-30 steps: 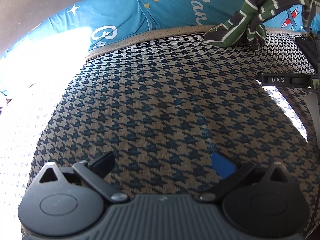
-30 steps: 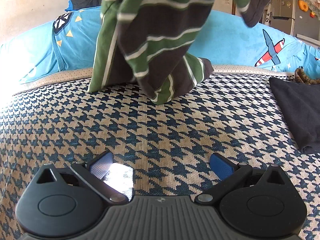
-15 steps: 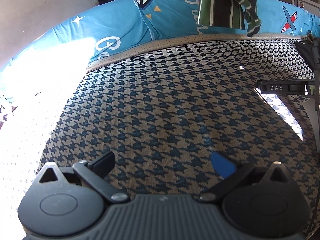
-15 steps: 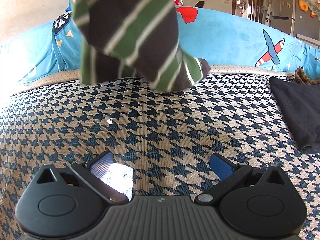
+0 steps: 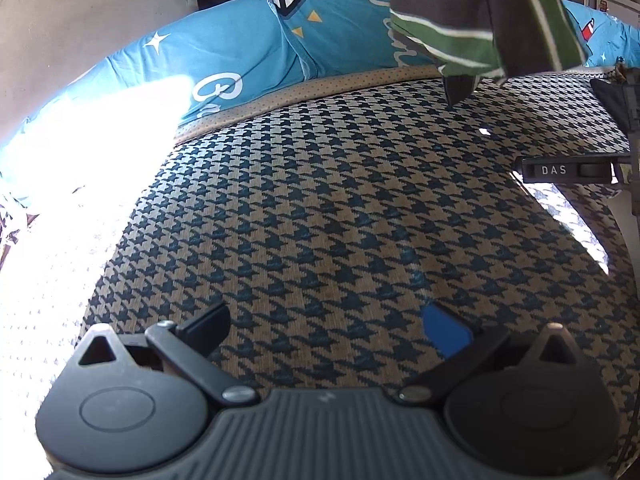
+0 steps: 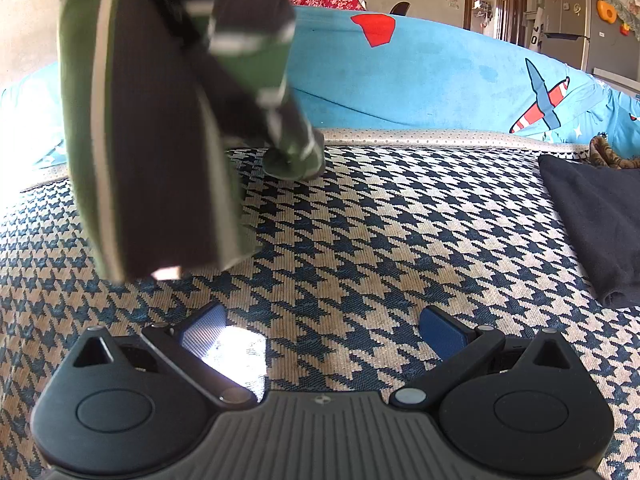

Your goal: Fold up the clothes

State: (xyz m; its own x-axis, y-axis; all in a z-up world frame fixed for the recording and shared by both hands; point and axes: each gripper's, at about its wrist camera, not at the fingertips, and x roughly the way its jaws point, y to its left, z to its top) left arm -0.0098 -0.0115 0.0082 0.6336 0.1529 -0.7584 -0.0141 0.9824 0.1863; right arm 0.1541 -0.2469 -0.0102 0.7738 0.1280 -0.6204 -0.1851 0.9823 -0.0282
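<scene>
A green and dark striped garment (image 6: 152, 152) hangs in the air above the houndstooth cover (image 6: 380, 248), blurred, and what holds it is out of frame. One sleeve end (image 6: 296, 160) reaches down to about the cover; I cannot tell if it touches. In the left wrist view the garment (image 5: 460, 28) hangs at the top right. My left gripper (image 5: 326, 326) is open low over the cover, with nothing between its fingers. My right gripper (image 6: 322, 326) is open too, and the garment's lower edge hangs just beyond its left finger.
A folded black garment (image 6: 592, 224) lies at the right on the houndstooth cover, with a brown patterned item (image 6: 608, 156) behind it. A blue cover with plane prints (image 6: 420, 80) rises along the back. A black part marked DAS (image 5: 568, 170) juts in from the right.
The striped garment has been lifted off the far part of the cover and swung nearer and to the left in the right wrist view. Both grippers stay open, almost in place.
</scene>
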